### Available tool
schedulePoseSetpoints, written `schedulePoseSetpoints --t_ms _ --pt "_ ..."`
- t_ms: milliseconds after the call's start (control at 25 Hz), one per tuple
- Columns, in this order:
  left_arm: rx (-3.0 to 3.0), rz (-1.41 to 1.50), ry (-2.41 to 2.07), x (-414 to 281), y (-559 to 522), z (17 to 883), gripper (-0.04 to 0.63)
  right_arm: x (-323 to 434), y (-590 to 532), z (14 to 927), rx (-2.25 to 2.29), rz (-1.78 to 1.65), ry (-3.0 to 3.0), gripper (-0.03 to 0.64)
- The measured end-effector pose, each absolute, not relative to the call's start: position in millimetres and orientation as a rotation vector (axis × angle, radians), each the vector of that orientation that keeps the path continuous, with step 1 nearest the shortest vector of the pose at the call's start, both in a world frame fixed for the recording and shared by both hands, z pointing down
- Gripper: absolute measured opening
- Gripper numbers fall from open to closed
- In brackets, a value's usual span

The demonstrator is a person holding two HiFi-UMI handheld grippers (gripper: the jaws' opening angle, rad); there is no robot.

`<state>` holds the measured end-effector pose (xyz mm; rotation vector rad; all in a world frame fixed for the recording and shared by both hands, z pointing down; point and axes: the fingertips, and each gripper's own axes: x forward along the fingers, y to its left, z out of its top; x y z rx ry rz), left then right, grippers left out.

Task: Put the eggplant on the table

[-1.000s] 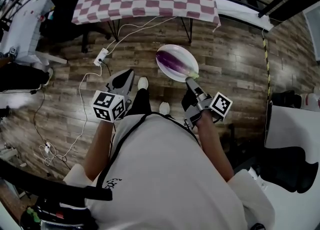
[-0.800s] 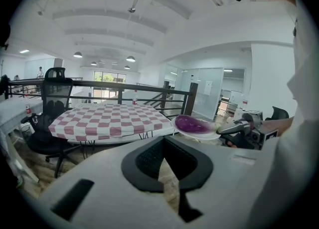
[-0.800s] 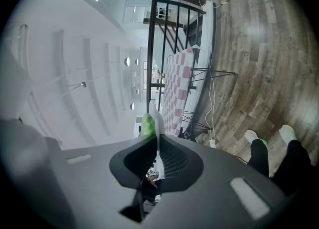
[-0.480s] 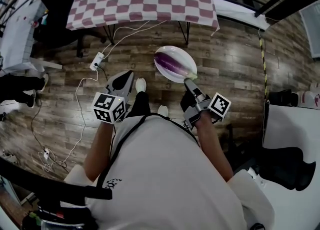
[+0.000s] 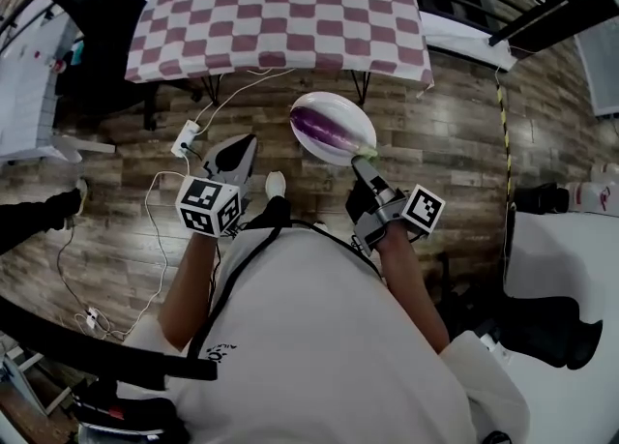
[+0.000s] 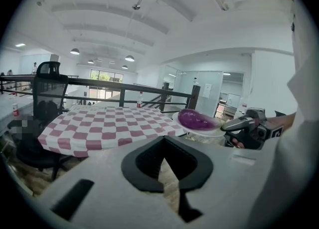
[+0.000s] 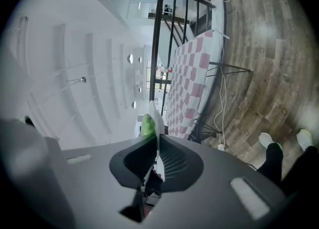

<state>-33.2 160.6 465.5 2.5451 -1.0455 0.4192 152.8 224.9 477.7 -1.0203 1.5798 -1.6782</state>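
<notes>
Gripping plate [image 5: 335,103] rim in right gripper [image 5: 358,162], with left gripper [image 5: 246,141] closed on nothing. Holding eggplant [image 5: 324,129] on plate above floor [image 5: 455,133], short of table [image 5: 280,7] at 12 o'clock. Transport step, judging by layout. Next: hold plate level, reach over tabletop, lower.

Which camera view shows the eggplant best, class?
The head view: the whole purple eggplant lies on its white plate, seen from above. The left gripper view shows it small and side-on. The right gripper view shows only its green stem end beside the plate's edge.

Checkered table [image 5: 280,7]; wood floor [image 5: 455,142], power strip [image 5: 186,138], cable [image 5: 154,210].
</notes>
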Motion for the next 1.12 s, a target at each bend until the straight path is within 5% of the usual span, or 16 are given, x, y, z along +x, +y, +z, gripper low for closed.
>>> schedulePoseSetpoints --t_ms 1120 --pt "2.553 0.337 -0.994 -153.0 -12.1 469.0 0.003 38.1 67.2 455.9 -1.064 -1.640 1.599 0.025"
